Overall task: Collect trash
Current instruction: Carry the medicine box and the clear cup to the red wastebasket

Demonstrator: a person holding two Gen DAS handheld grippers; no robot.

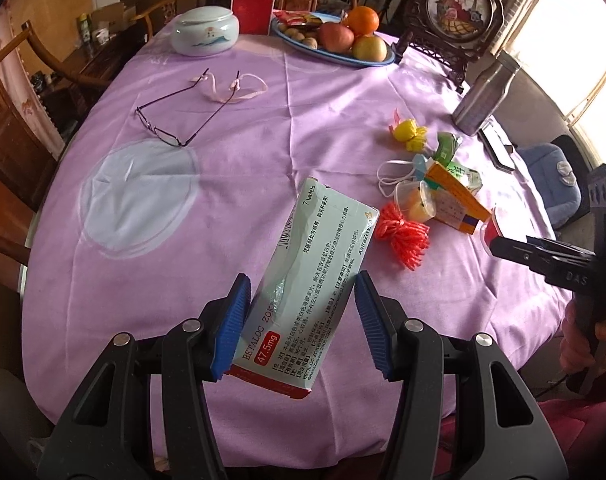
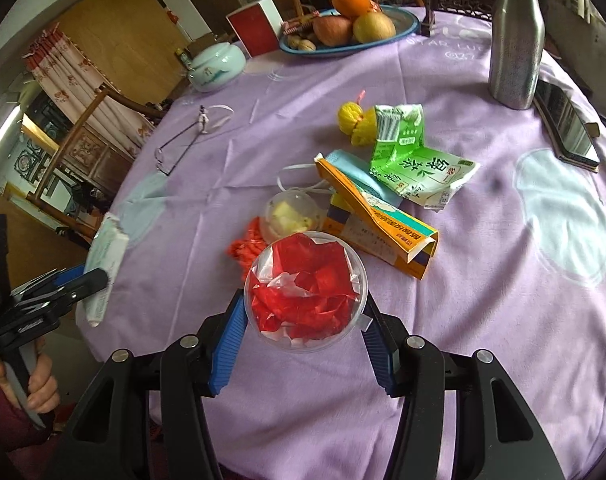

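The pale green medicine box is being gripped across its width by the left gripper, jaws closed partway onto its long sides; the box is being held tilted above the near part of the bench, which is covered in a purple cloth. The clear plastic cup, stuffed with red wrapper, is being clamped by the right gripper, jaws closed against its wall, and is being held above the near edge of the bench.

Remaining trash is lying grouped at the middle of the bench: a red mesh net, a small clear tub just beyond it, an orange carton to the right of the tub, a blue face mask partly under the carton, a crushed green drink carton farther right, and a yellow mesh net at the far side.

Spectacles are lying to the far left. A fruit plate, a ceramic jar, a steel flask and a phone are standing apart from the group.
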